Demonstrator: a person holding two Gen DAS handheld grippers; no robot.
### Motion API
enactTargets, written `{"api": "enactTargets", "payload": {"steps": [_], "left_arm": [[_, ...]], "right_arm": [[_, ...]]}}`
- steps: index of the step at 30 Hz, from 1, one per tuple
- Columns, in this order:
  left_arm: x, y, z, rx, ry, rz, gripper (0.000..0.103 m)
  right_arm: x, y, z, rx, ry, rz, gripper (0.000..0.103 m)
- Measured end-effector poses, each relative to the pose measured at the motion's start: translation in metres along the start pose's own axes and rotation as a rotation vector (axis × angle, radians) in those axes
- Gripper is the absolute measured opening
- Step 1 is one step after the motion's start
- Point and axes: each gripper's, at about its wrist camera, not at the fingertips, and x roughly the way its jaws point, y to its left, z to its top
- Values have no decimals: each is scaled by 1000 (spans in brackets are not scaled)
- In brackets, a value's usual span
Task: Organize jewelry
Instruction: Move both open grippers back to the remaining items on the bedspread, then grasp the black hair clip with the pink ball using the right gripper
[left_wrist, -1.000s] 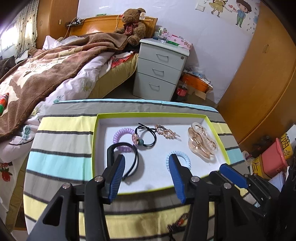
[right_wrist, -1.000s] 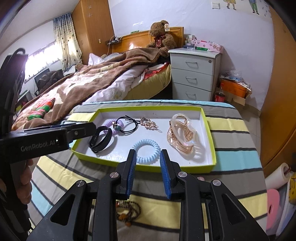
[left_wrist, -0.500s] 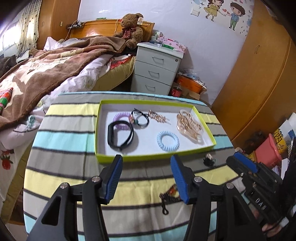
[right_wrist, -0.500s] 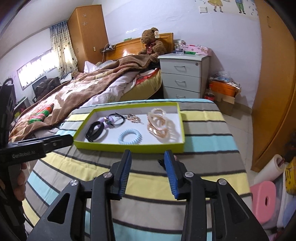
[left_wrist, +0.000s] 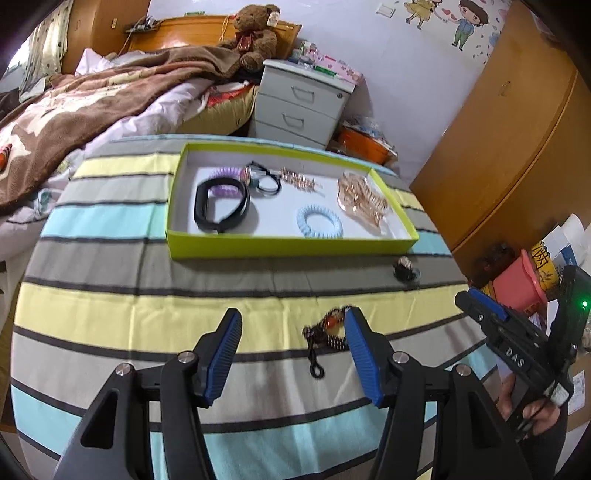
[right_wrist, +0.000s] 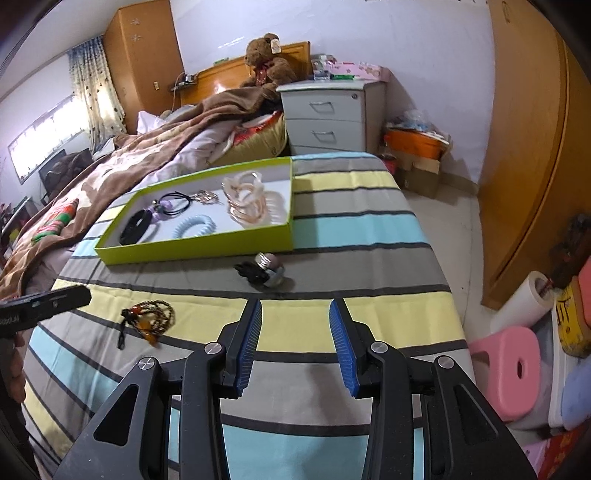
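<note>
A lime-green tray (left_wrist: 288, 248) (right_wrist: 192, 251) on the striped table holds a black band (left_wrist: 221, 205), a purple coil tie (left_wrist: 225, 173), a black hair tie (left_wrist: 264, 181), a gold clip (left_wrist: 299, 181), a blue coil tie (left_wrist: 319, 221) (right_wrist: 194, 225) and an amber claw clip (left_wrist: 364, 199) (right_wrist: 247, 203). A brown beaded bracelet (left_wrist: 327, 330) (right_wrist: 151, 317) lies on the cloth, just left of my left gripper's right finger. A black and silver piece (left_wrist: 404, 268) (right_wrist: 264, 271) lies in front of the tray. My left gripper (left_wrist: 293, 332) is open and empty. My right gripper (right_wrist: 295, 314) is open and empty, short of that piece.
The table (left_wrist: 110, 314) has a striped cloth. A bed with a brown blanket (left_wrist: 92, 99) lies on the left, a grey nightstand (left_wrist: 299, 103) behind, a wooden wardrobe (right_wrist: 535, 147) on the right. A pink stool (right_wrist: 511, 365) and boxes stand on the floor at the right.
Both grippers have pulled back from the tray toward the near edge of the table. The right gripper's jaws have opened wider. The bracelet and the black and silver piece have come into view.
</note>
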Motion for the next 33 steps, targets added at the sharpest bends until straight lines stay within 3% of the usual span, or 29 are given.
{"api": "enactTargets", "payload": {"steps": [7,10,17,26,33], "left_arm": [[13,-2,-13,22,39,28,60],[15,-2,-14,27,44,28,60],[17,-4,-15,54,42,58,61],[19,-9,-15,95,32,100,61],[23,-9,-15,97,44,97,61]], "right_arm": [[21,7,9,-47,42,29,41],[29,14,17,-76,43,51,50],[52,24,31,-124,74,64,51],[79,27,32,-164,130,43,51],[82,33,32,-205,115,0,51]]}}
